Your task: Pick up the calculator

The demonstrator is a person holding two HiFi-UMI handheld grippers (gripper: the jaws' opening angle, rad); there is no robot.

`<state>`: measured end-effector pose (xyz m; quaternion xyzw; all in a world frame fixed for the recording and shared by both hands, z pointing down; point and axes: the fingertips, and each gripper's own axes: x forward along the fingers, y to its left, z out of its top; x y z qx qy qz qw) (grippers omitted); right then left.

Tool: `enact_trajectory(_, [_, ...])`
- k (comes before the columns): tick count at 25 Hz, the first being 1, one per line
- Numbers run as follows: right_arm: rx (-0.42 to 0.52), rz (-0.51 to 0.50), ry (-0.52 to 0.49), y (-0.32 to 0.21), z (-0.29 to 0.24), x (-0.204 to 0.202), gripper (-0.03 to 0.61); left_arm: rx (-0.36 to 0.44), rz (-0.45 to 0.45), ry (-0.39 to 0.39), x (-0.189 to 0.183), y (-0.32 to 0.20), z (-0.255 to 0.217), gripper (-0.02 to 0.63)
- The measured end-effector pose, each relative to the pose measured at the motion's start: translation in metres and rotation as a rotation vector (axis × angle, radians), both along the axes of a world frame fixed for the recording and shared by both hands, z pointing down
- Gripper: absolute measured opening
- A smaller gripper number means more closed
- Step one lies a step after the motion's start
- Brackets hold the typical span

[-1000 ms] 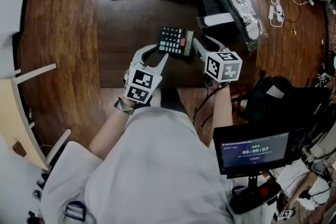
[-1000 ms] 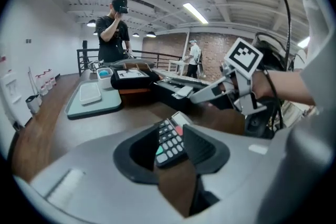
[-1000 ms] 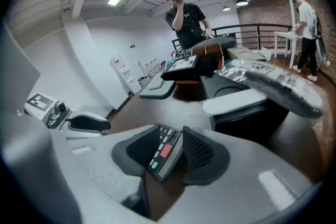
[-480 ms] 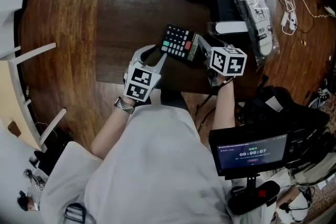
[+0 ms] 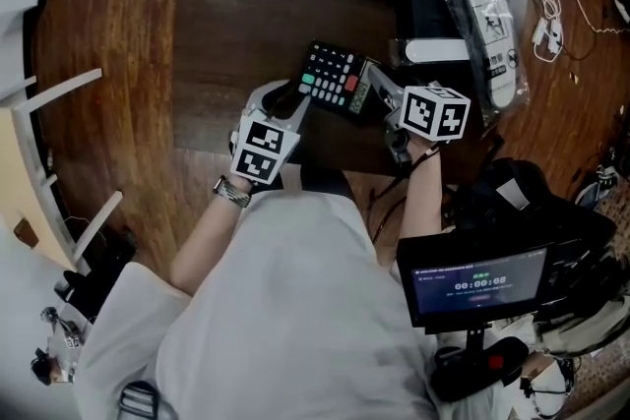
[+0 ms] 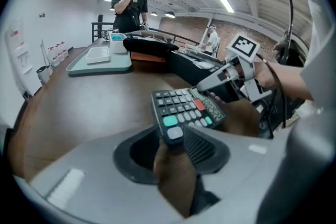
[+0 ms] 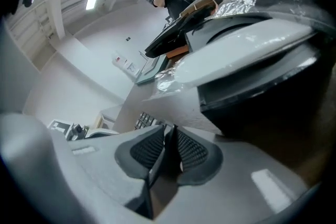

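Right gripper pads had just been closing and pinched the thin edge of the calculator. Left gripper jaws stood apart, the calculator's near corner between them. In the head view, the calculator sat at frame centre on the wooden table.

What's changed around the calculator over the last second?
The right tongs moved in and have just been closing on the calculator; its display-end edge is now pinched between the pads. The left tongs stay at its near corner, which sits between them. The plastic bag beside it looks unmoved.
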<state>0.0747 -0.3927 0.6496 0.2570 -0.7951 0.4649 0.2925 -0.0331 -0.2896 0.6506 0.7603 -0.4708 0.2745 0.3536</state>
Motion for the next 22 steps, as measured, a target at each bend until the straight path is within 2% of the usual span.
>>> enact_trajectory(4, [-0.021,0.042,-0.034,0.001,0.002,0.003,0.078,-0.029,-0.007,0.023,-0.003,0.001,0.005,0.169])
enact_trajectory(8, [-0.001,0.036,-0.031,0.001,0.001,0.001,0.078,-0.024,-0.026,0.064,-0.005,0.0,0.008,0.173])
enact_trajectory(16, [-0.004,0.058,-0.066,0.001,0.002,0.003,0.08,-0.107,-0.062,0.305,0.003,-0.002,0.008,0.169])
enact_trajectory(22, [0.016,0.068,-0.08,0.001,0.001,0.004,0.08,-0.138,-0.079,0.342,0.005,-0.003,0.01,0.163])
